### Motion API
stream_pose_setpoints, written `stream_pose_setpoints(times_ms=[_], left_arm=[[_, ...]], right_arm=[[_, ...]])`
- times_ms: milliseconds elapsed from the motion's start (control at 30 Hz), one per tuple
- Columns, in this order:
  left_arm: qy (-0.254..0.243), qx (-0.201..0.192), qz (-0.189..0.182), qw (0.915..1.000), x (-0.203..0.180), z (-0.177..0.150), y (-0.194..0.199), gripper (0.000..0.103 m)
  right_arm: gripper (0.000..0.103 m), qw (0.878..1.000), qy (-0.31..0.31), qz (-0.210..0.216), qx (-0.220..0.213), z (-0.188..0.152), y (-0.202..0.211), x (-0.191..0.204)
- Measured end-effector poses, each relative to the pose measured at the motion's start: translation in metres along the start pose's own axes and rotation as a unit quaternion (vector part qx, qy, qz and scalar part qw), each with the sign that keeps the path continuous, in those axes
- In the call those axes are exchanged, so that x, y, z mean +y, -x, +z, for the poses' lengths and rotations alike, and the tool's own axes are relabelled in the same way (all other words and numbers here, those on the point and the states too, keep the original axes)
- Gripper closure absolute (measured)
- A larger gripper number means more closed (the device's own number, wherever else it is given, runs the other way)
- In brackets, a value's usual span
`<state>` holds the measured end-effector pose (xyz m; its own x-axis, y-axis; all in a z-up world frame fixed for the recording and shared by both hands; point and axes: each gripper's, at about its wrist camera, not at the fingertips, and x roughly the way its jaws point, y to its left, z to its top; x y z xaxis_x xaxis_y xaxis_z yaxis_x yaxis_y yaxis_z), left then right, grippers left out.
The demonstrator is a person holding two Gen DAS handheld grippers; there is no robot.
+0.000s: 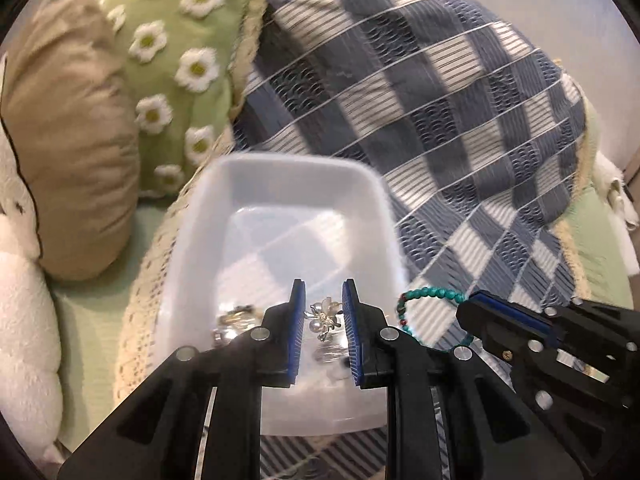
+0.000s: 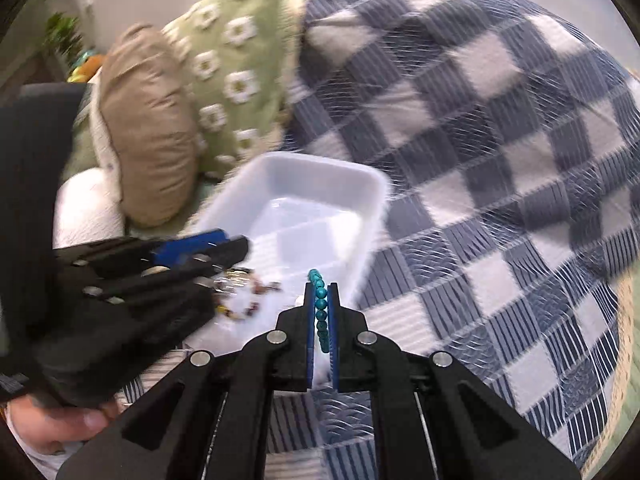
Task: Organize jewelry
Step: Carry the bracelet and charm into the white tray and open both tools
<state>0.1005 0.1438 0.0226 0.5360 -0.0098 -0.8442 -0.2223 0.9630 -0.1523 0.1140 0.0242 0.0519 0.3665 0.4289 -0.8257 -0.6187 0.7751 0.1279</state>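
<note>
Between R claw pads: turquoise bracelet, pinched; L claw pinching pearl brooch.

Blue-and-white checked blanket, green daisy cushion beside tan cushion, white plush

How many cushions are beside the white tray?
2. The tan cushion lies left of the tray. The green cushion with white flowers stands behind the tan one, against the checked blanket. Others may lie hidden under it.
</note>
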Motion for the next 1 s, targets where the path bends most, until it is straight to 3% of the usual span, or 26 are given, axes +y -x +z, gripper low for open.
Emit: stream_pose_setpoints(times_ms=[267,533,1000], left_arm=[[0.025,0.051,0.034,0.9978,0.055,0.000,-0.057,0.085],[0.015,0.090,0.059,0.9940,0.071,-0.008,-0.091,0.085],[-0.009,0.083,0.080,0.9933,0.063,-0.010,-0.093,0.083]], right_arm=[[0.096,0.999,-0.015,0.009,0.045,0.004,-0.070,0.019],[0.096,0.997,-0.023,-0.001,0.074,-0.004,-0.110,0.010],[0.095,0.997,-0.016,-0.021,0.077,-0.006,-0.122,0.003]])
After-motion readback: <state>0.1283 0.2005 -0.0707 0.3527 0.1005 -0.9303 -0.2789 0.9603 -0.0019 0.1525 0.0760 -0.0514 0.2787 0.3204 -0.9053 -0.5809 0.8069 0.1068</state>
